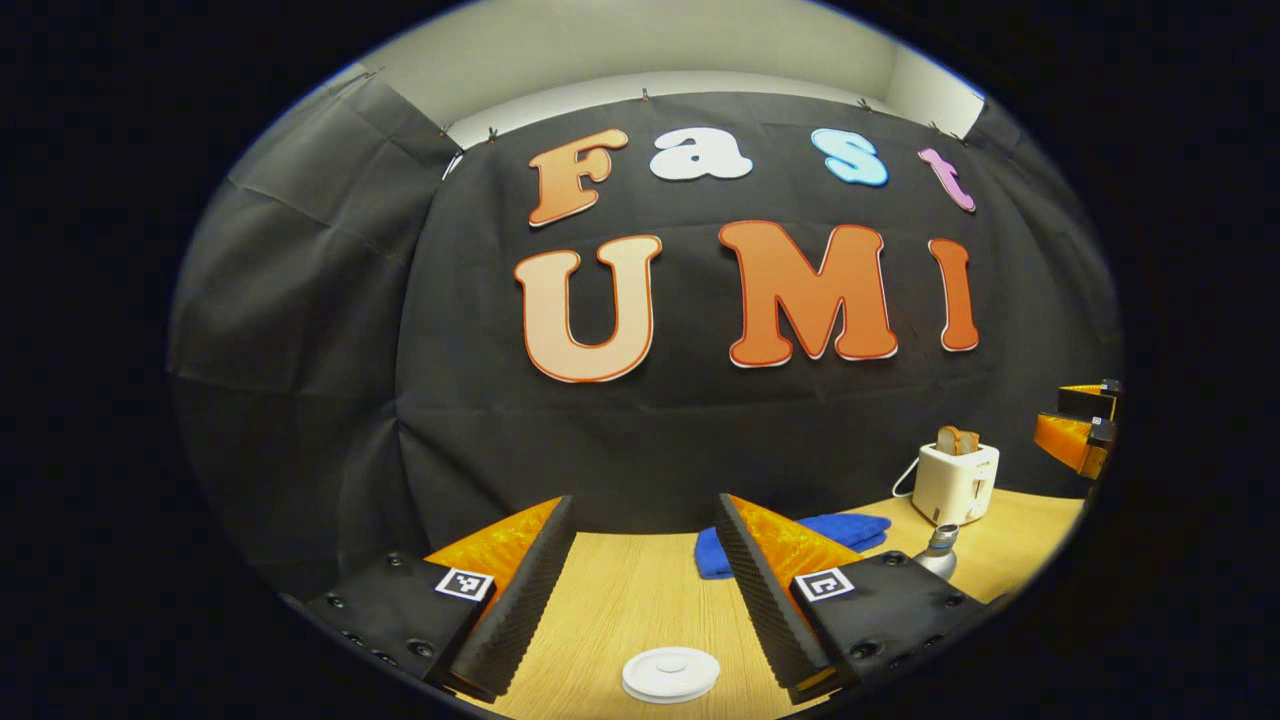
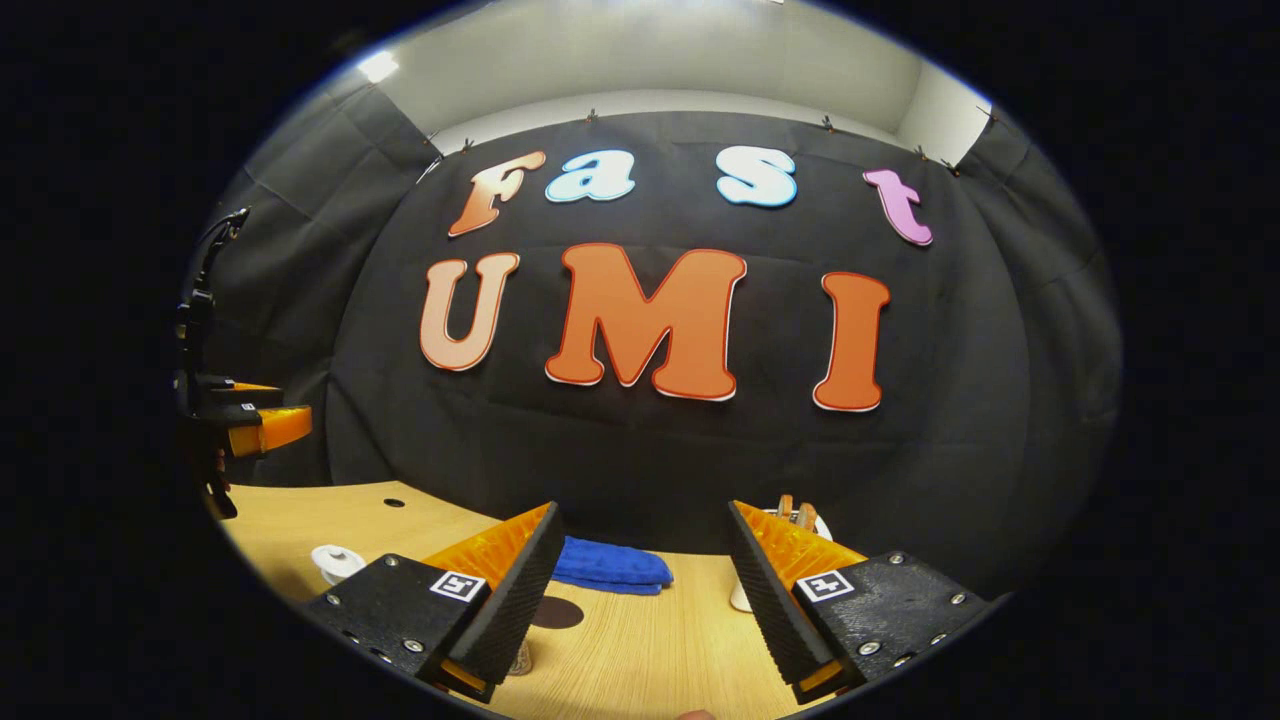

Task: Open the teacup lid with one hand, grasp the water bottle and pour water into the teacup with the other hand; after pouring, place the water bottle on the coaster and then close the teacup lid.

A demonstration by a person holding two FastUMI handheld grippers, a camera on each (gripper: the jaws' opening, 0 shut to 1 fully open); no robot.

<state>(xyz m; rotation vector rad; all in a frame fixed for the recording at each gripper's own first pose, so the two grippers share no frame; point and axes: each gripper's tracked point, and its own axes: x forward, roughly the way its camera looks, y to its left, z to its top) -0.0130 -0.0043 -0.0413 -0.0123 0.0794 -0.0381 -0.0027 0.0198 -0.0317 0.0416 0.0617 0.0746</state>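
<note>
Early in the job, by the look of it: lid on, nothing poured. Poised high over the bench (image 1: 640, 600) with the left gripper (image 1: 645, 505), fingers spread wide and holding nothing, lined up just above the white teacup lid (image 1: 670, 675) at the near edge, probably for a straight drop onto its knob. Off to the right, the silvery top of the water bottle (image 1: 940, 550), near a blue cloth (image 1: 845, 528) and in front of a toaster (image 1: 955, 480) farther back. Same with the right gripper (image 2: 642, 510): fingers wide apart, empty, raised clear of the bench, likely waiting its turn for the water bottle. Seen from there, the teacup (image 2: 335, 562) far left, covered, and the dark round coaster (image 2: 565, 612) bare beside the blue cloth, presumably kept free for the water bottle afterwards.
</note>
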